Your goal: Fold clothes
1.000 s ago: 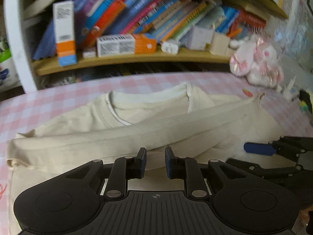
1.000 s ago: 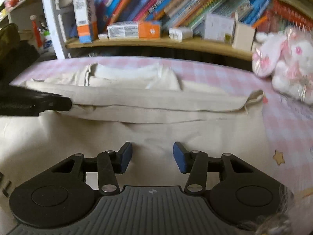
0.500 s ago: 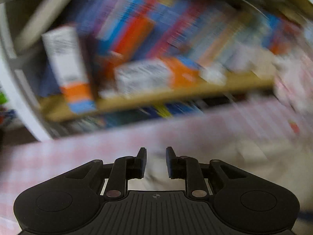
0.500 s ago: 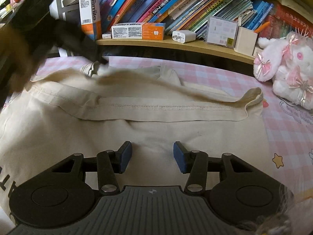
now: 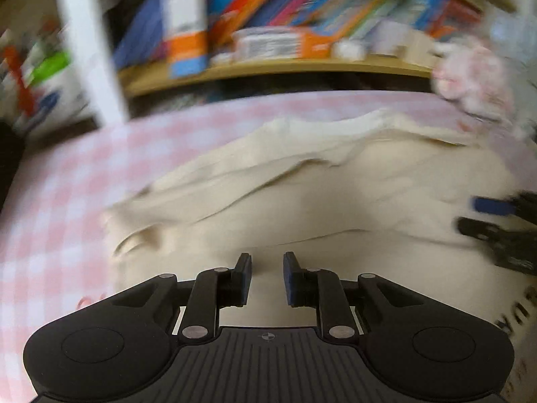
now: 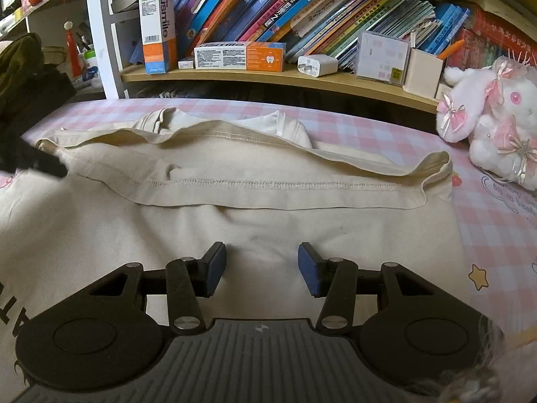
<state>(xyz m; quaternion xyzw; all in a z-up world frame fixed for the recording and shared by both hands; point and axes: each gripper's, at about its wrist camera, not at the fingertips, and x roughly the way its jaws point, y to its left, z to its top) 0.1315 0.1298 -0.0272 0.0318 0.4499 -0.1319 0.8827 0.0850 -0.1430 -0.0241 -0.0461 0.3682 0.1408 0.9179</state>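
A cream shirt (image 6: 268, 208) lies on the pink checked cloth, its hem folded up toward the collar. It also shows, blurred, in the left wrist view (image 5: 319, 201). My left gripper (image 5: 266, 277) hovers over the shirt's near left part, jaws a little apart and empty. My right gripper (image 6: 261, 267) is open and empty over the shirt's near middle. The right gripper's fingers (image 5: 496, 206) show at the right edge of the left wrist view. The left gripper's tip (image 6: 47, 164) shows dark at the shirt's left edge.
A wooden shelf (image 6: 302, 80) with books, toothpaste boxes (image 6: 240, 55) and a charger stands behind the table. A pink plush toy (image 6: 496, 117) sits at the far right. Dark clothing (image 6: 23, 77) lies far left. The pink checked cloth (image 6: 496, 228) stretches right.
My left gripper swung up and away with the hem, let it down folded over the shirt, and came back low at the left. Its jaws opened slightly. My right gripper stayed put.
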